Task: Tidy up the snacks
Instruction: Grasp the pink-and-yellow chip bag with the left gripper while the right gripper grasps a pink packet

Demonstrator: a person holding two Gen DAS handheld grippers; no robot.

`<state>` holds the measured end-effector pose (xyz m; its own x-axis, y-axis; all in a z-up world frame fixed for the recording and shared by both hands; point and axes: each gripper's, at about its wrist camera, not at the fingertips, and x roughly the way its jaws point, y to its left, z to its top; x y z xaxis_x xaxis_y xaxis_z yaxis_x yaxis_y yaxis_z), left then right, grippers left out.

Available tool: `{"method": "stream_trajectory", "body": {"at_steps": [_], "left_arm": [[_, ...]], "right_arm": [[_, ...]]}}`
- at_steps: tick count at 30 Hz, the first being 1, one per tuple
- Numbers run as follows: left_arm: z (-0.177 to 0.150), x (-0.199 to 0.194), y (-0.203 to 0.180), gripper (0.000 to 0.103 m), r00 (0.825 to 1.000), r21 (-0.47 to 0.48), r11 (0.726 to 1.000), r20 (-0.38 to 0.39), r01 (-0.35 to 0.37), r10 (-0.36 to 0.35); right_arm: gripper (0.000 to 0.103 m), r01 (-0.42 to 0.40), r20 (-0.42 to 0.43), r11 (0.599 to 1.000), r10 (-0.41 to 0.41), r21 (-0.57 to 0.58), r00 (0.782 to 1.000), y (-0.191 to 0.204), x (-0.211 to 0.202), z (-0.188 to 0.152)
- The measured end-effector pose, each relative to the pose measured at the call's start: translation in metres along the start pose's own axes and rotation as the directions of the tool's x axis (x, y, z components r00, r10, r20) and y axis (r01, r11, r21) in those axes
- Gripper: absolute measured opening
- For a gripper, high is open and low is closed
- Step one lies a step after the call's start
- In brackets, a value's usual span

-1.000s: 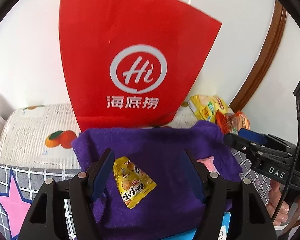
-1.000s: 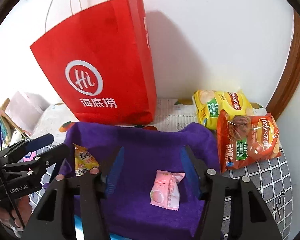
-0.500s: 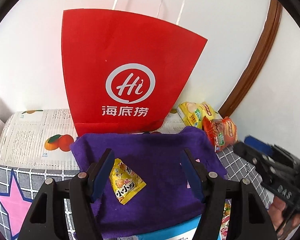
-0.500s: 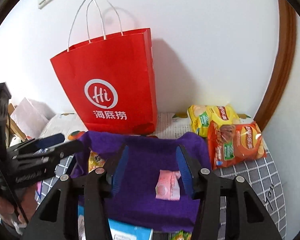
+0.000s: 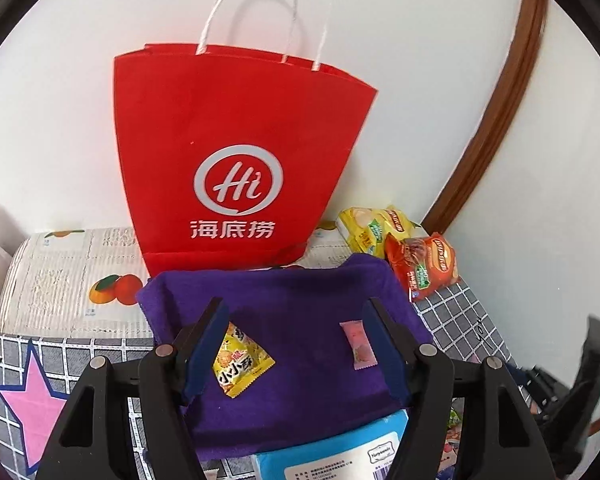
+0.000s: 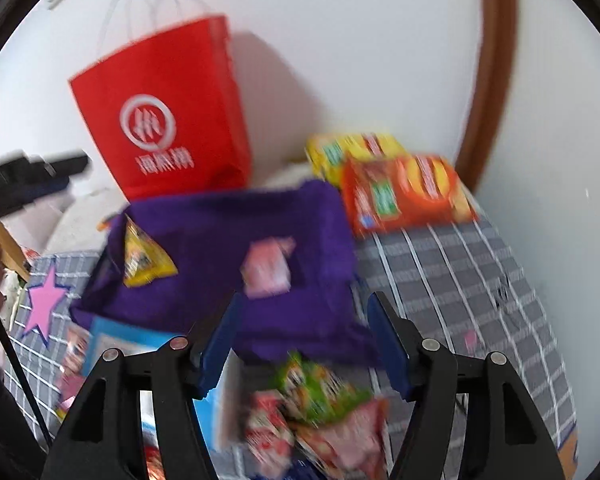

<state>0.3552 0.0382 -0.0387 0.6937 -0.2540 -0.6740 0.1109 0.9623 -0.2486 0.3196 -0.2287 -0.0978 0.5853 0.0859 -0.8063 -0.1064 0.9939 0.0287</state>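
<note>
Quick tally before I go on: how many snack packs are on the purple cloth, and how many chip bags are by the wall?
Small snack packs on the purple cloth: 2 (yellow triangular pack, pink wrapped sweet)
Chip bags by the wall: 2 (yellow chip bag, orange chip bag)
Total: 4

Red paper bag [image 5: 236,152] had a white logo. Cloth [image 5: 300,300] was solid purple; on it were a yellow packet [image 5: 242,362] at 8 o'clock and a pink one [image 5: 358,344] at 4. Grey tablecloth [image 5: 456,316] was white-checked, with a pink star [image 5: 30,404].
</note>
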Motion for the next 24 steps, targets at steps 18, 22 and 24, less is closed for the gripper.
{"method": "stream_trajectory", "body": {"at_steps": [18,22,24], "left_arm": [[-0.002,-0.007,-0.016,0.069,1.000,0.045,0.999,-0.014,0.010,-0.009],[-0.003,-0.005,-0.020,0.069,0.999,0.051,0.999,-0.031,0.018,-0.016],[-0.004,-0.006,-0.024,0.069,0.999,0.062,0.998,-0.032,0.012,-0.010]], "right_arm": [[0.071,-0.043,-0.079,0.997,0.048,0.063,0.996,-0.035,0.009,-0.084],[0.073,-0.117,-0.124,0.993,0.120,0.025,0.985,-0.022,0.021,-0.088],[0.073,-0.113,-0.144,0.994,0.111,-0.002,0.983,-0.016,0.029,-0.091]]}}
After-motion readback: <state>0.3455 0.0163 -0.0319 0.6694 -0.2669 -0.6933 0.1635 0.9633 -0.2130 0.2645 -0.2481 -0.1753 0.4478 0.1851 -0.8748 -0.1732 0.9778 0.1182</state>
